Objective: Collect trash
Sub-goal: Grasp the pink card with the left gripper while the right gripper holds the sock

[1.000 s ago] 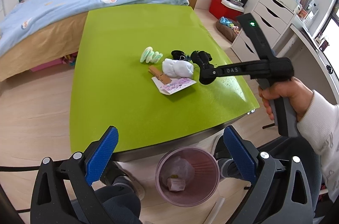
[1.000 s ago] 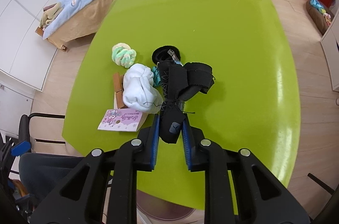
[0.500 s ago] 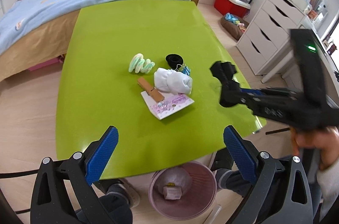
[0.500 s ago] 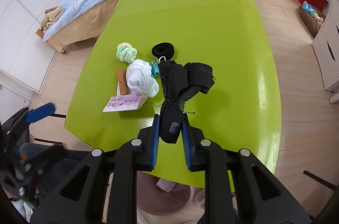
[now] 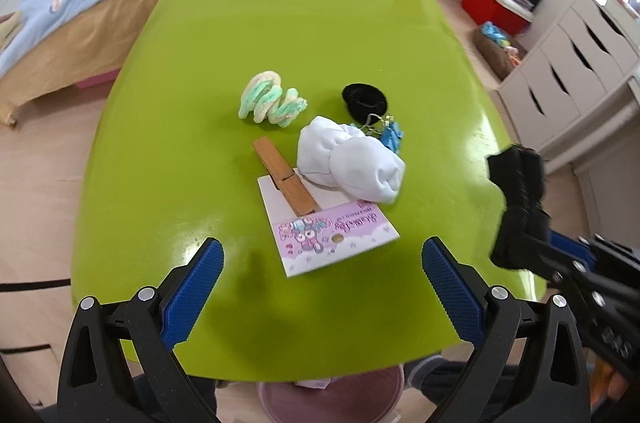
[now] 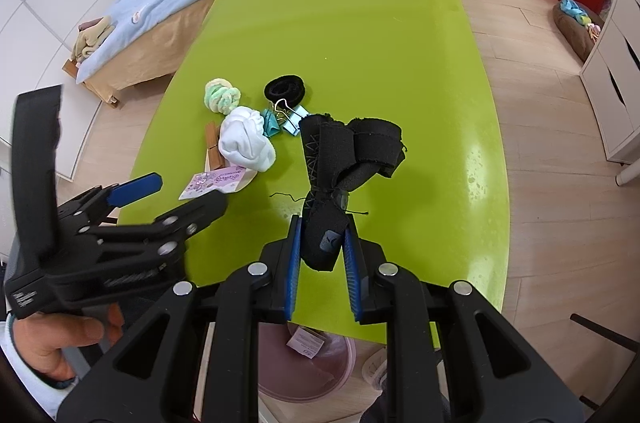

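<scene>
Down at the bottom centre of the right wrist view, the right gripper (image 6: 322, 255) is clamped tight on a black fabric bundle (image 6: 340, 159): a rolled, strap-like piece with frayed edges, loose threads and faint zigzag stitching, its thicker folded end sticking up above the green table (image 6: 400, 43). In the left wrist view the same bundle shows at the right edge. The left gripper (image 5: 322, 287) stands wide apart with nothing between its blue pads (image 5: 192, 295), poised over the pink printed card (image 5: 336, 227) at mid-frame. On that card lie a wooden clothespin (image 5: 284, 177) and a white balled cloth (image 5: 352, 159); above them sit a green-and-cream scrunchie (image 5: 272, 101), a black hair tie (image 5: 364, 99) and a blue binder clip (image 5: 390, 137). A pink bin (image 6: 316, 371) with a paper scrap inside peeks out below the table's near edge.
</scene>
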